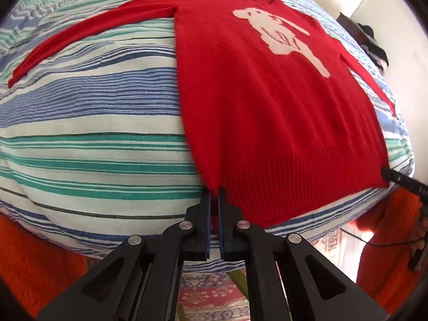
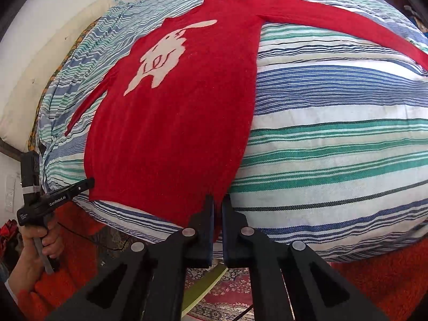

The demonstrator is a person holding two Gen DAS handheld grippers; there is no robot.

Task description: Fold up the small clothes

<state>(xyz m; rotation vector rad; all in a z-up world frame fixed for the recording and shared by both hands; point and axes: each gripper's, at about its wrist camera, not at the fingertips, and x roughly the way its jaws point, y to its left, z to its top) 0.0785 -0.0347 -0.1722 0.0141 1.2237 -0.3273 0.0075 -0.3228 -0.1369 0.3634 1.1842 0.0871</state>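
A small red sweater [image 1: 254, 93] with a white animal figure lies flat, face up, on a striped bed cover [image 1: 93, 133], sleeves spread out; it also shows in the right wrist view [image 2: 182, 123]. My left gripper [image 1: 214, 191] is shut on the sweater's bottom left hem corner. My right gripper [image 2: 218, 199] is shut on the bottom right hem corner. The right gripper shows in the left wrist view [image 1: 385, 174] at the hem's far corner; the left gripper shows in the right wrist view [image 2: 88, 182].
The striped cover [image 2: 334, 147] drapes over a rounded mattress edge. An orange rug [image 1: 40, 262] and patterned carpet [image 1: 208, 289] lie below. A pale wall [image 2: 40, 40] is at the left of the right wrist view, dark clutter [image 1: 374, 45] beyond the bed.
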